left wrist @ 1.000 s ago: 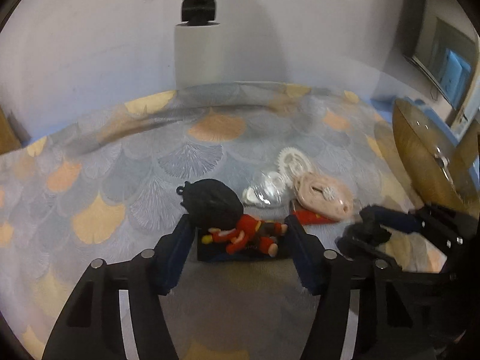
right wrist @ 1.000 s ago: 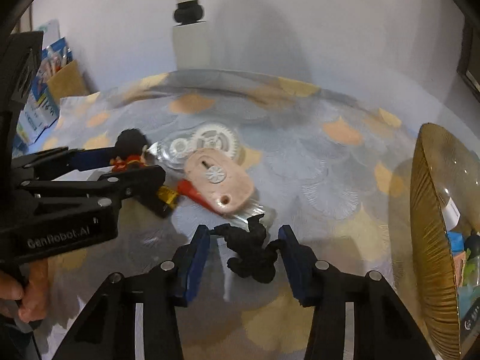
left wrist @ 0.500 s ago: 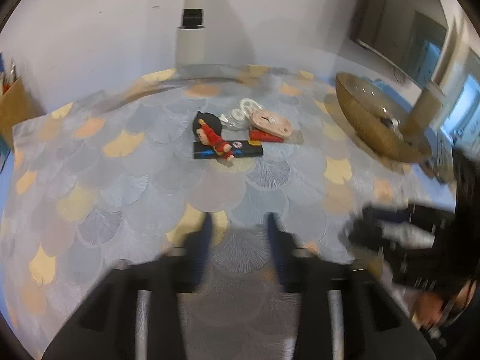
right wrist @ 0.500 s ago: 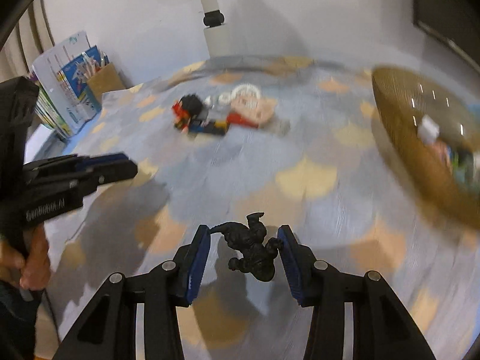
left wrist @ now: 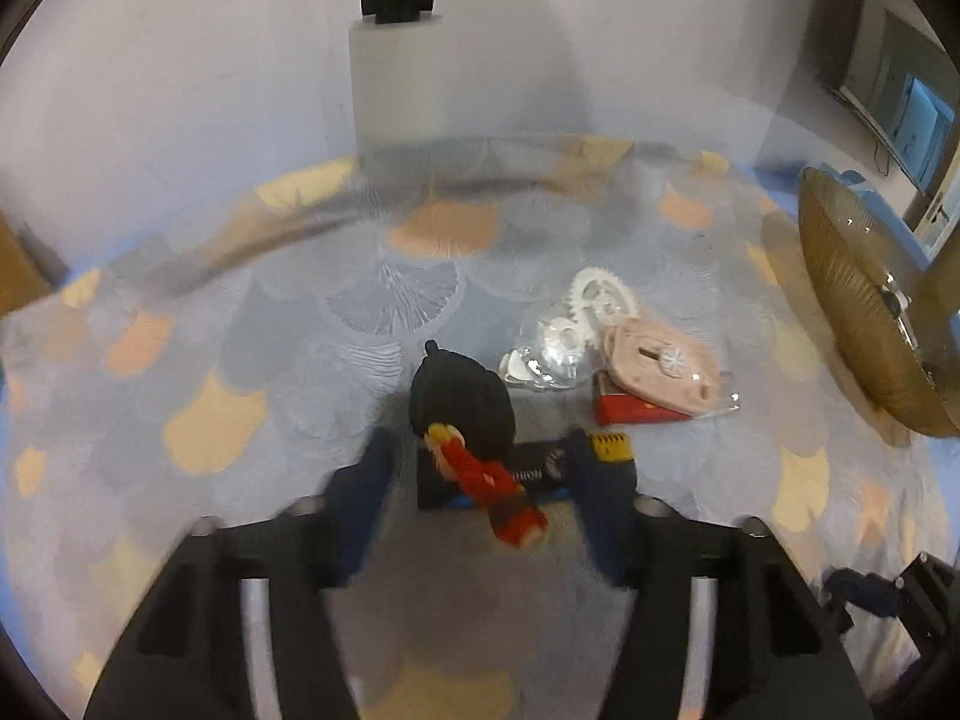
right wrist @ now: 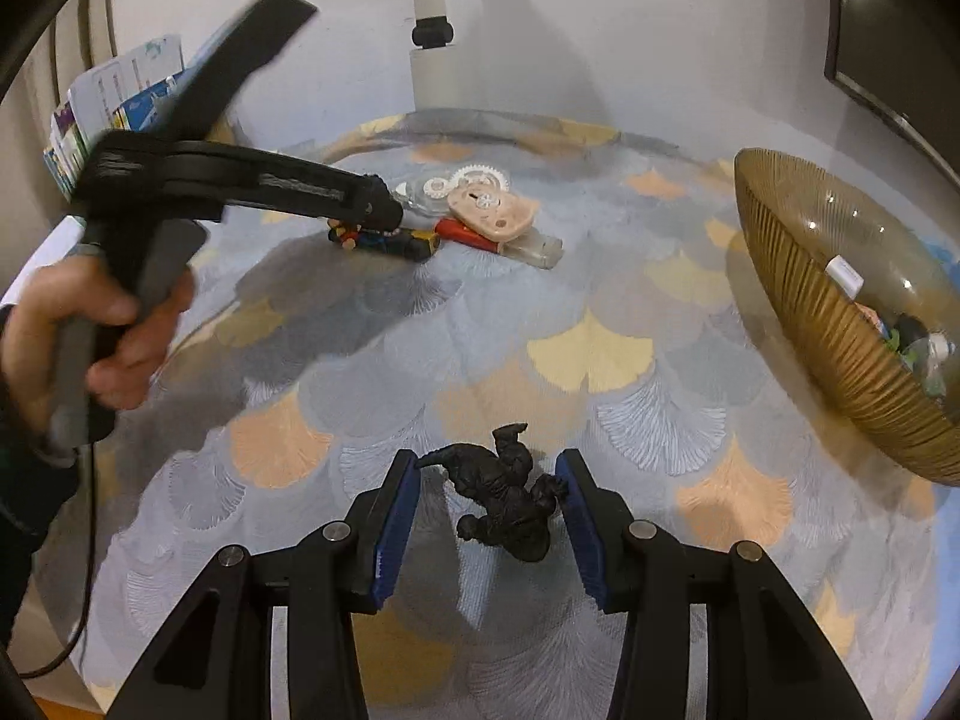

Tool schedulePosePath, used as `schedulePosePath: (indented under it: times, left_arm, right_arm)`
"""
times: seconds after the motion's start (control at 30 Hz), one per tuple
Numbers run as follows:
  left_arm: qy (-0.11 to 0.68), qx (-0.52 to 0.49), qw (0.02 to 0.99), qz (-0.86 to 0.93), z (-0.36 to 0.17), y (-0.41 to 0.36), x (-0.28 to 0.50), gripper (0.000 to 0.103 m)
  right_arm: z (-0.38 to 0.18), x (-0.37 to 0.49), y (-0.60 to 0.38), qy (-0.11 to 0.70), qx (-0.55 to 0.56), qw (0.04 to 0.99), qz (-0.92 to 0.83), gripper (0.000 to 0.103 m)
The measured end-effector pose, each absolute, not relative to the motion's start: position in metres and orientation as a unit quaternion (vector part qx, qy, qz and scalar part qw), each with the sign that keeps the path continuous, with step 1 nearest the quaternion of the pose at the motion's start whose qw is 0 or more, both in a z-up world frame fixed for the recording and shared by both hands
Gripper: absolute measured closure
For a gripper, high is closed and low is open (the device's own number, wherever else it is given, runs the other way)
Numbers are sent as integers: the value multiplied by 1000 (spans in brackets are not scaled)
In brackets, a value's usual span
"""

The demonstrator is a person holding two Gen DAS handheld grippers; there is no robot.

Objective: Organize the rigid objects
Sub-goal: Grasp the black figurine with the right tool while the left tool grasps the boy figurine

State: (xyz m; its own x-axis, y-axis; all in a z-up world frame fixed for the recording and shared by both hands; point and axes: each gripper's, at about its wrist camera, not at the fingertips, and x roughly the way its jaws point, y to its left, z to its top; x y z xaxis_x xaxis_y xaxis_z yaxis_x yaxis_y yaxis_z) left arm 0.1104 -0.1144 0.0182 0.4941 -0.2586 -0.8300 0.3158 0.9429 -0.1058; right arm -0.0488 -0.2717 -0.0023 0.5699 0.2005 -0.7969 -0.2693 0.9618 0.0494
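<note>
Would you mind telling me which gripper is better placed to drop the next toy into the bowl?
Right. The right gripper is shut on the black figurine, lifted, with the bowl close by; the left gripper only straddles the doll.

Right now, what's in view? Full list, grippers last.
black figure: 1, black, between right gripper's pads, lifted off the cloth
doll: 1, black hair, red outfit, lying on a dark bar, between left gripper's fingers
dark bar: 1, black with yellow end, on the cloth
gears: white, in a clear pack, behind the doll
pink case: 1, on a red box
red box: 1
bowl: 1, amber, right, holds small items
cloth: 1, grey and orange fans
left gripper: open
right gripper: shut on black figure
</note>
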Motion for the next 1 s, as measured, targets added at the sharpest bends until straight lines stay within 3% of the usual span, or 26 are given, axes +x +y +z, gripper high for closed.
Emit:
schedulePosePath:
  times: [0.03, 0.23, 0.47, 0.87, 0.93, 1.0]
  left_arm:
    - [473, 22, 865, -167, 18, -112, 113, 74]
    - [459, 21, 866, -195, 32, -98, 84, 75]
    - [445, 18, 873, -199, 59, -60, -17, 75]
    - [468, -46, 860, -198, 17, -60, -85, 74]
    - [456, -30, 868, -195, 16, -63, -93, 74]
    - [454, -25, 870, -192, 16, -64, -95, 73]
  right_arm:
    - [-2, -49, -273, 442, -34, 886, 136, 57]
    - [2, -54, -270, 433, -29, 891, 135, 57]
    - [10, -66, -277, 417, -21, 900, 121, 57]
    - [4, -95, -277, 448, -27, 885, 124, 57]
    - [5, -101, -279, 447, -28, 885, 130, 53]
    - [2, -103, -279, 459, -26, 878, 134, 29]
